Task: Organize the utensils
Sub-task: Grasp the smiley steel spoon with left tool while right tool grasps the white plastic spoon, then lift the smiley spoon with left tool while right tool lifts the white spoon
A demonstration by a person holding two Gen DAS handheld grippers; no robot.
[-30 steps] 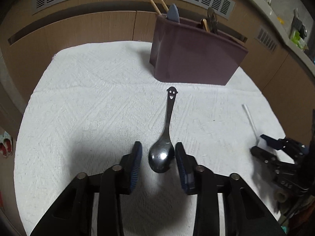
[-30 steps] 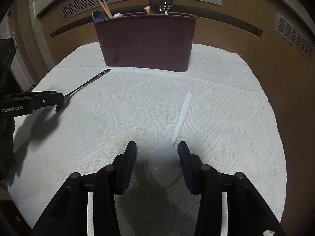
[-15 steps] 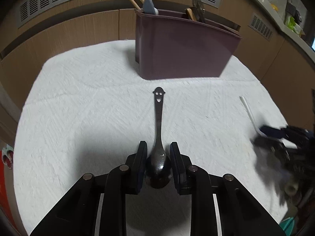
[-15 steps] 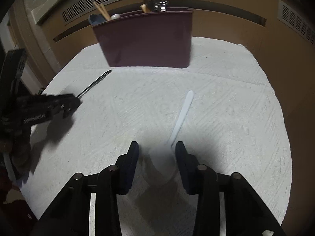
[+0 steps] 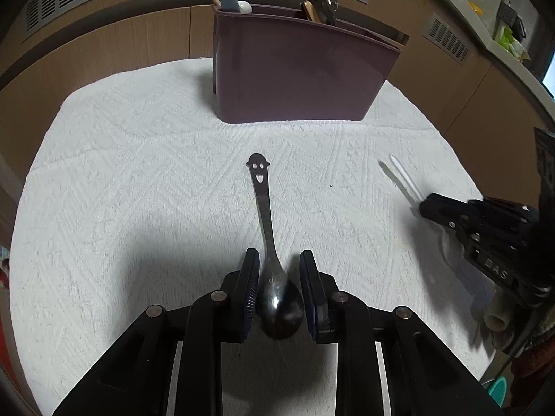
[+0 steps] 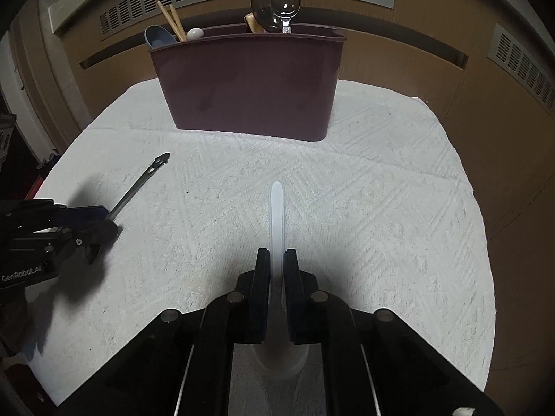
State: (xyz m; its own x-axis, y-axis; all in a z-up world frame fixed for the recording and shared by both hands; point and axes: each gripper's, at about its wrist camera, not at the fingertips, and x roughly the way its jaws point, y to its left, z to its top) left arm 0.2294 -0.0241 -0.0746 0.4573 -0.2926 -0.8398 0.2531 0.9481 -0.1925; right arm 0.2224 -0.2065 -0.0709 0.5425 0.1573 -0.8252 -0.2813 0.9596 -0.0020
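Spoons are both gripped at the bowl — left gripper (image 5: 279,270) clamps the metal spoon (image 5: 274,277), right gripper (image 6: 276,267) jaws, just closed, pinch the white plastic spoon (image 6: 277,215) — lift each level off the cloth-covered desk (image 6: 381,208), handles toward the maroon caddy (image 6: 249,83).

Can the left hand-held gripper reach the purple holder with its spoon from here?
Probably yes. The left hand-held gripper clamps the metal spoon, and only bare white cloth lies between it and the purple holder.
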